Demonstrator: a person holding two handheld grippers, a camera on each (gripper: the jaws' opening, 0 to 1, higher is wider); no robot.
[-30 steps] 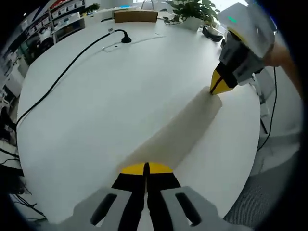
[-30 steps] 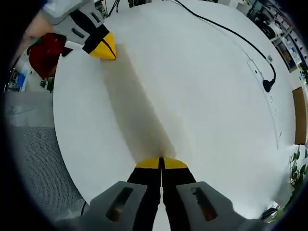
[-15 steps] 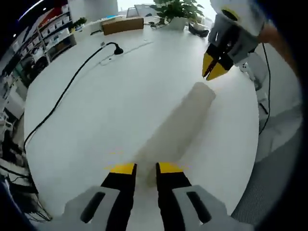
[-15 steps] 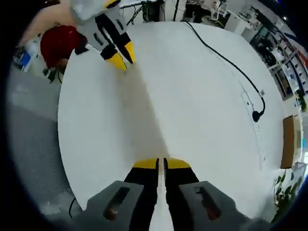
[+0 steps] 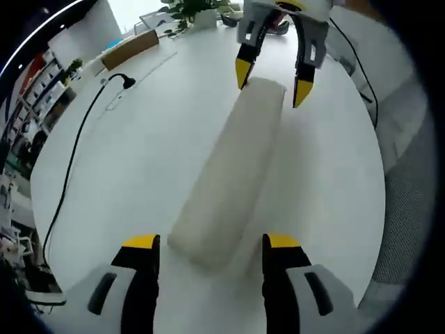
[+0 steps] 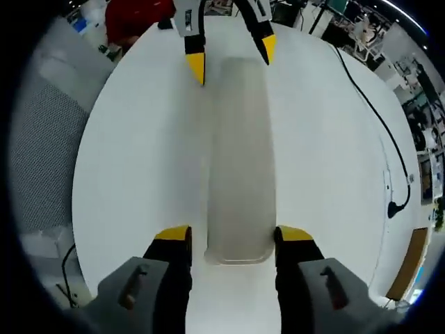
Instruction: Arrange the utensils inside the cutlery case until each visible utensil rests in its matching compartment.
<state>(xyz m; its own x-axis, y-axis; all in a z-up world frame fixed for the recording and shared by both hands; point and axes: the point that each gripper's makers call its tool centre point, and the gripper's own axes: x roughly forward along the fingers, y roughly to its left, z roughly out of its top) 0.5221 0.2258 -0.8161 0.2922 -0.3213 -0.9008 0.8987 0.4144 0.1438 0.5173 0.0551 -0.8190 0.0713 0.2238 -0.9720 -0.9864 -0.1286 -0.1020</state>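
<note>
- The left gripper (image 5: 208, 242) had its yellow-tipped jaws spread wide, one on each side of the near end of the cutlery case (image 5: 229, 174), not touching it as far as I could tell.
- The cutlery case, a long translucent white box with rounded corners, lay flat on the round white counter (image 5: 139, 160), running lengthwise from one gripper to the other. Its lid looked closed, and I could not make out any utensils through it.
- At the far end of the case, in the left gripper view, the right gripper (image 5: 272, 80) also stood with its jaws apart, straddling that end.
- In the right gripper view, the right gripper (image 6: 233, 235) bracketed the near end of the cutlery case (image 6: 240, 160), and the left gripper (image 6: 233, 59) bracketed the far end, jaws parted.
- A black cable (image 5: 73, 160) trailed across the counter well apart from the case, ending in a small black plug-like piece (image 5: 127, 81).
- A brown cardboard box (image 5: 131, 49) and a potted plant (image 5: 189, 8) sat at the far edge of the counter.
- Beyond the counter's edge in the right gripper view, something red (image 6: 135, 15) showed near the left gripper; I could not tell what it was.
</note>
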